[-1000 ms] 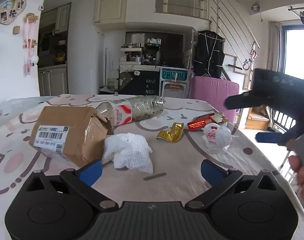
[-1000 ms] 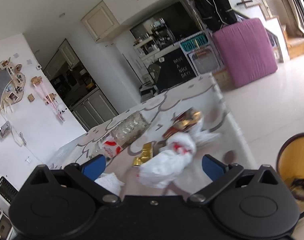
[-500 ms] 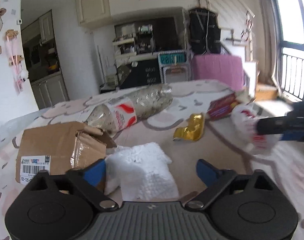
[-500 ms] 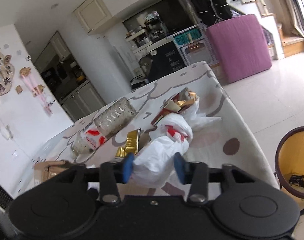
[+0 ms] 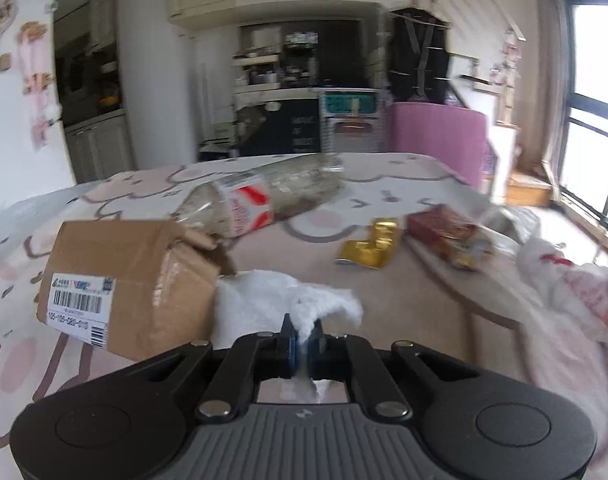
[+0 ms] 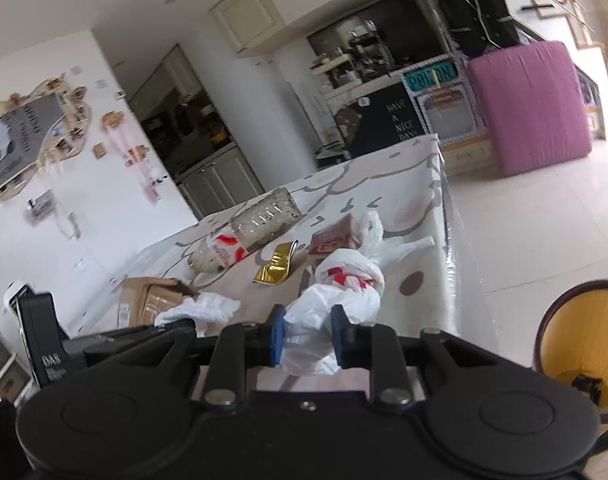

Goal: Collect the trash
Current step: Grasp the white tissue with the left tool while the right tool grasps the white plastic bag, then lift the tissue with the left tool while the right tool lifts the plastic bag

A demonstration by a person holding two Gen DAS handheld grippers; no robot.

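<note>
Behind the desk a kitchen corner and a pink upright pad are showing, and bare tiled floor is lying open to the right of the desk's edge. On that floor, well below the edge, a round yellow bin is standing with its mouth up.

On the cartoon-printed desk cover, trash is lying scattered. The left tongs are pinching a fold of the white tissue wad, with the blue pads nearly meeting on it. The right tongs are gripping the knotted white plastic bag, which is bulging between the pads near the desk's right edge.

Both held things are looking light and soft. The tissue is likely to tear or slip if only a thin corner is caught, so a deeper bite into the bulk would probably hold better. The bag is probably slick and crushable; the bunched middle or the knot is looking like the surest hold.

Just left of the tissue, and touching it, a cardboard parcel is lying with a torn flap; it is looking stiff and too broad to span, so an edge or flap seems the place to take. Behind it a clear plastic bottle is lying on its side and is apt to roll. A gold wrapper and a red carton are lying apart from both.

Open room is mostly to the right, over the desk edge toward the bin.
</note>
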